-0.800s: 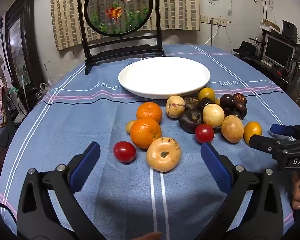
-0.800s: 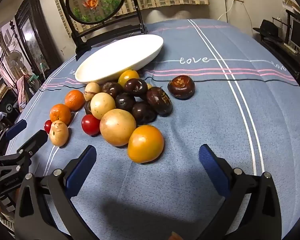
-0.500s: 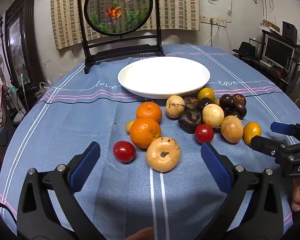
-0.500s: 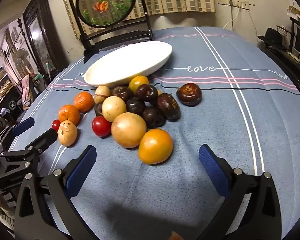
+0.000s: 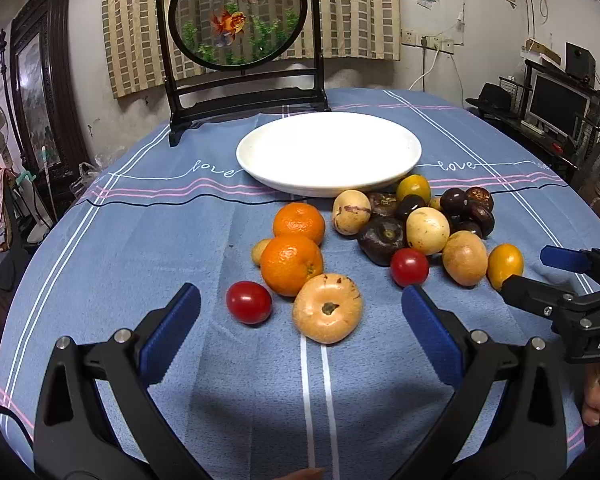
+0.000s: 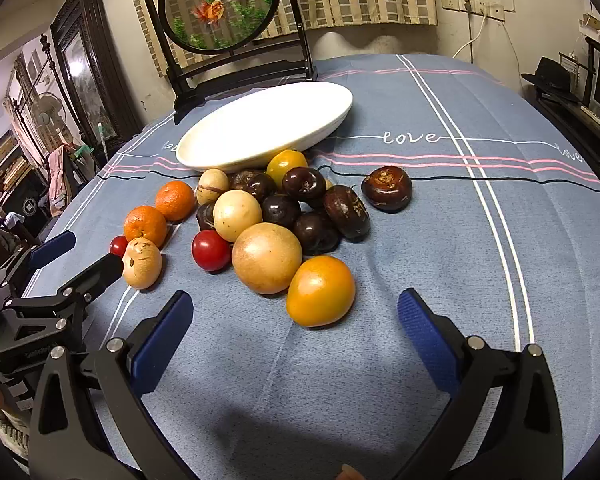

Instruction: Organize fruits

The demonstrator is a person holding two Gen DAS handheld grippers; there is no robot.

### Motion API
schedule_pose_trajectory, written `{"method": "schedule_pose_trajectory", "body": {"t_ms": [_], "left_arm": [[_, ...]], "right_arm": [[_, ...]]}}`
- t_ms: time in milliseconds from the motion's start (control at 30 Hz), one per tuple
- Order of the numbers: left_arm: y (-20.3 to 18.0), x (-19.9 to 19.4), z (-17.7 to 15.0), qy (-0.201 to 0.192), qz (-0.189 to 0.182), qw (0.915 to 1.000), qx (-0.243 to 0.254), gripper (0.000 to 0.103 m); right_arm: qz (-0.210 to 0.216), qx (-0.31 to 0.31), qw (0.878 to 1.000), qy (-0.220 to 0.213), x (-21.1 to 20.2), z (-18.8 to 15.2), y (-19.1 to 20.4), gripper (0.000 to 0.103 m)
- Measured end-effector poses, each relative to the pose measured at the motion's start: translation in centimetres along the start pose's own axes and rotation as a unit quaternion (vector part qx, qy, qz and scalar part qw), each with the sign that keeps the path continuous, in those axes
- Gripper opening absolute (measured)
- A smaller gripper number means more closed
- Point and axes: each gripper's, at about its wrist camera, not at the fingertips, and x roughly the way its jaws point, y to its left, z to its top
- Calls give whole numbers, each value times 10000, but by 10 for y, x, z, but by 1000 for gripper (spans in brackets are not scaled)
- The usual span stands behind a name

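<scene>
A white plate [image 5: 328,152] lies empty at the far middle of the blue tablecloth; it also shows in the right wrist view [image 6: 260,128]. Loose fruit lies in front of it: two oranges [image 5: 291,264], red tomatoes [image 5: 248,302], a tan fruit [image 5: 326,308], yellow fruits [image 6: 320,291] and several dark purple ones [image 6: 316,232]. My left gripper [image 5: 300,308] is open, its pads on either side of the tan fruit, apart from it. My right gripper [image 6: 294,314] is open just short of the yellow fruit, empty.
A black-framed round goldfish screen [image 5: 240,16] stands behind the plate. One dark fruit [image 6: 386,188] lies apart to the right. Each gripper shows in the other's view: the right one [image 5: 560,280], the left one [image 6: 72,256]. Furniture surrounds the round table.
The right gripper has drawn back and turned a little, so the fruit pile sits more centred in its view. The left gripper has barely moved. No fruit has moved.
</scene>
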Motion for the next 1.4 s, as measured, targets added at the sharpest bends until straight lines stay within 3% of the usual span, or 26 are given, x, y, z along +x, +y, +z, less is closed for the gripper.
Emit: {"method": "schedule_pose_trajectory", "body": {"t_ms": [1400], "left_arm": [[3,3,-1,55,65,9999,-87,101]], "right_arm": [[6,-1,10000,7,2,-3,1,102]]}}
